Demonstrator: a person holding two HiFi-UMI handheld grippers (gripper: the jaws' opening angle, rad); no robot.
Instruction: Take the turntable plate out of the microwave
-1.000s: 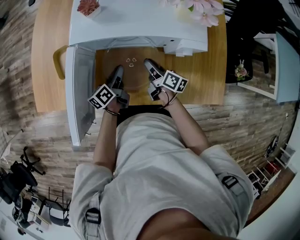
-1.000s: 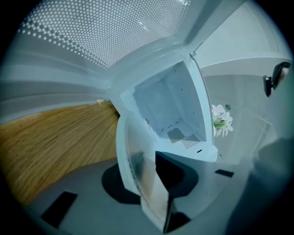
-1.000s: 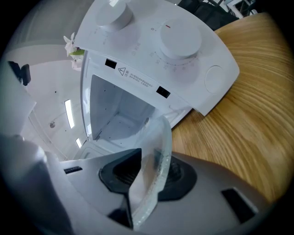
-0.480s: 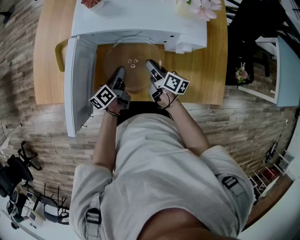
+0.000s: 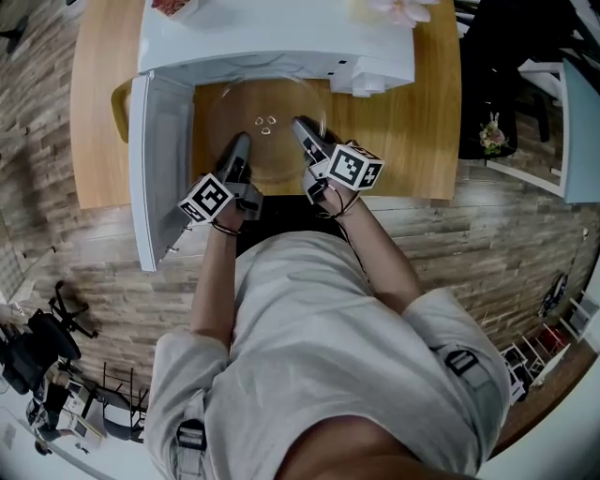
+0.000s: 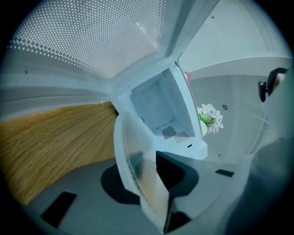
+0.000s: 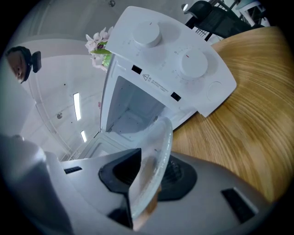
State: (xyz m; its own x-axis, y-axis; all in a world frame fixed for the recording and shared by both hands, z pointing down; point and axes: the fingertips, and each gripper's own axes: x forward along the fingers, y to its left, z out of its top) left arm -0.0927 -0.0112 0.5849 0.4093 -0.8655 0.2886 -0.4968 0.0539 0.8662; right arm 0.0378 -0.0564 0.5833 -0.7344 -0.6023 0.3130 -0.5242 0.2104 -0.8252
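The turntable plate (image 5: 267,127) is a clear glass disc held level over the wooden table, just in front of the open white microwave (image 5: 272,42). My left gripper (image 5: 239,150) grips its near left rim and my right gripper (image 5: 302,129) its near right rim. In the left gripper view the plate (image 6: 135,160) stands edge-on between the dark pads of the left gripper (image 6: 146,176); these jaws are opening slightly but still touch the glass. The right gripper view shows the plate (image 7: 156,151) clamped in the right gripper (image 7: 149,173), with the empty cavity behind.
The microwave door (image 5: 155,169) hangs open to the left, beside my left gripper. The wooden table (image 5: 403,141) runs on to the right of the microwave. Pink flowers (image 5: 403,7) stand at the back right. The person's body is close behind the grippers.
The plate has come further out of the microwave cavity toward the person. Both grippers drew back with it and kept their hold.
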